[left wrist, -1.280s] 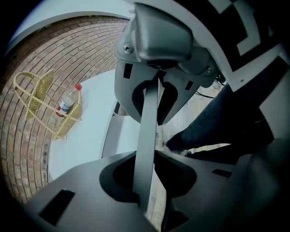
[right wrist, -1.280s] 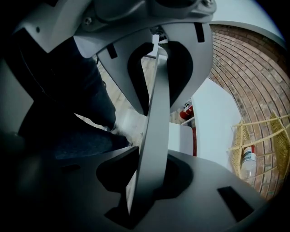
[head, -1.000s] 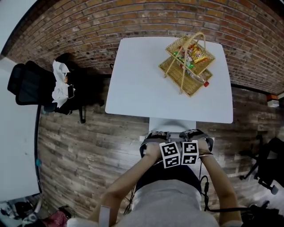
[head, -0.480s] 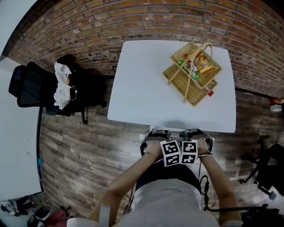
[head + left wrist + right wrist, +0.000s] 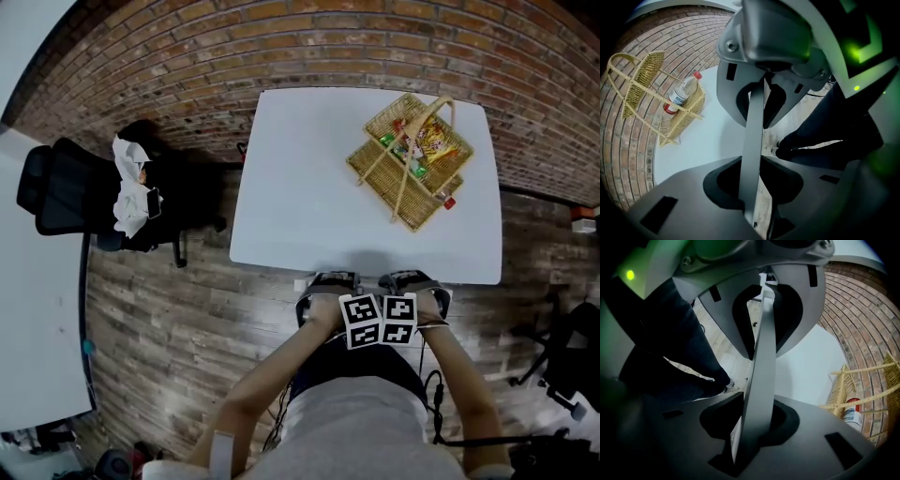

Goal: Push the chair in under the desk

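Gripping the chair by its thin grey back, right at the white desk's near edge.
Left gripper and right gripper sit side by side, each with its jaws pinching that back; a wicker basket stands on the desk's far corner.

Office: white desk, black swivel chair

desk: white rectangular top | chair: thin grey back edge, upright, at desk's near edge
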Demonstrator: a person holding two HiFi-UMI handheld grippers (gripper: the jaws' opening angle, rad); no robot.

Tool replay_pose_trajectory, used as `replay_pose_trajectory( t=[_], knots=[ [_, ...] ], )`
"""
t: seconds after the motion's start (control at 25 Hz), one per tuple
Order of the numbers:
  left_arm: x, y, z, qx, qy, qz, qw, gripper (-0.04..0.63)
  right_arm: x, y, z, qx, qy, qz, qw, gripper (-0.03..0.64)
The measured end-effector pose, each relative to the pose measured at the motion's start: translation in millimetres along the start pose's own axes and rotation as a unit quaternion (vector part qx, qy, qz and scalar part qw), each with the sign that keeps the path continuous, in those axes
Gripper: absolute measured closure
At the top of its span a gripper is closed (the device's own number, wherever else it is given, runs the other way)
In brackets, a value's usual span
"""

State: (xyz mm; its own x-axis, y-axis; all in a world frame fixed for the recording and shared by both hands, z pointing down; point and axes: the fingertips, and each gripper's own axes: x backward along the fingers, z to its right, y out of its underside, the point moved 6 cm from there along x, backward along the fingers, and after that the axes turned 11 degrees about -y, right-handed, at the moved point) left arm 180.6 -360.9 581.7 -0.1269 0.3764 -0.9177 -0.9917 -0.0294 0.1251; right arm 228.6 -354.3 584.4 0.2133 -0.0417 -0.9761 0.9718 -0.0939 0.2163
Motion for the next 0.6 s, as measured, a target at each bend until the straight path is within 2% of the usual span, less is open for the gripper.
replay_pose_trajectory(
  t=[0.24,0.48,0.6],
  knots=[
    [0.4,-0.2,0.2,-0.005,-0.006,0.001,1.0,0.486,-0.1,0.9,0.4,-0.002,-0.001,0.0,1.0,0.512],
    [1.3,2.2,1.6,-0.007,-0.027,0.027,0.9992,0.463,-1.1,0.8,-3.4,0.016,0.006,-0.006,1.0,0.497],
    [1.8,6.7,-3.0,0.023,-0.02,0.04,0.9987,0.423,-2.4,-1.2,-5.0,0.019,0.006,-0.004,1.0,0.39]
  ],
)
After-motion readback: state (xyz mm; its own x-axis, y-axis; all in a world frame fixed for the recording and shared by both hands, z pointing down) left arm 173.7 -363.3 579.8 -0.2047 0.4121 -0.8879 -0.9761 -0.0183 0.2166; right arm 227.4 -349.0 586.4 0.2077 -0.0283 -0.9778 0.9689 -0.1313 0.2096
